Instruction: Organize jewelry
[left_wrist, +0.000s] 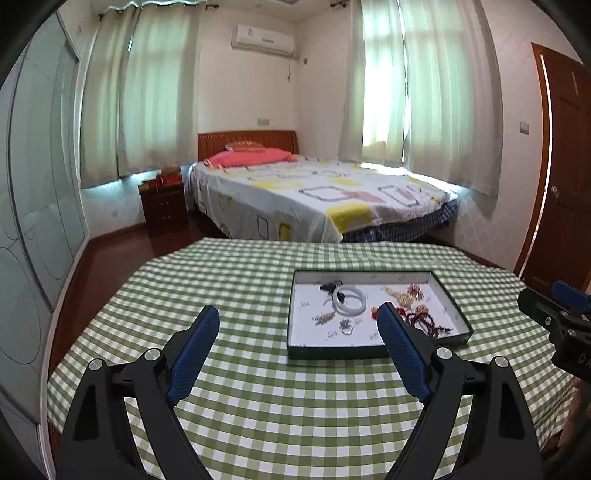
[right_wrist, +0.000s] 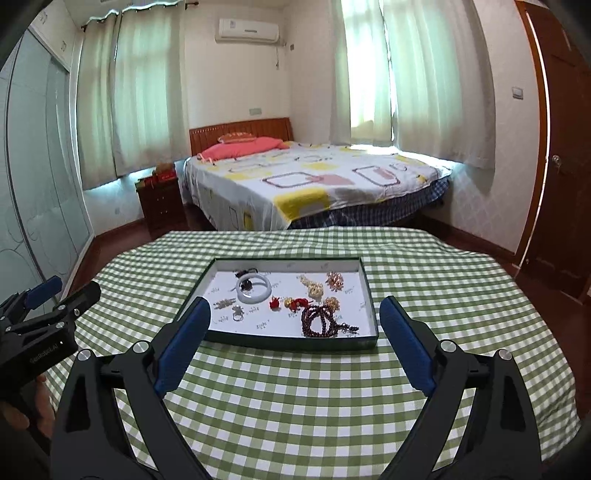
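Observation:
A shallow dark-green tray (right_wrist: 295, 341) with a white floor lies on the green checked table (right_wrist: 314, 406); it also shows in the left wrist view (left_wrist: 332, 350). In it lie a white bangle (right_wrist: 254, 284), a dark red bead bracelet (right_wrist: 319, 321), gold pieces (right_wrist: 314, 288), small red charms (right_wrist: 274, 303) and a silver ring (right_wrist: 237, 315). The bangle (left_wrist: 350, 299) and ring (left_wrist: 346, 327) show in the left wrist view too. My right gripper (right_wrist: 295, 314) is open and empty, just short of the tray's near edge. My left gripper (left_wrist: 297, 321) is open and empty, left of the tray.
A bed (right_wrist: 314, 177) stands beyond the table, with a nightstand (right_wrist: 159, 199) to its left. A glass wardrobe (left_wrist: 33, 221) lines the left wall and a wooden door (right_wrist: 565, 166) is at the right. The table's far edge drops to a dark red floor.

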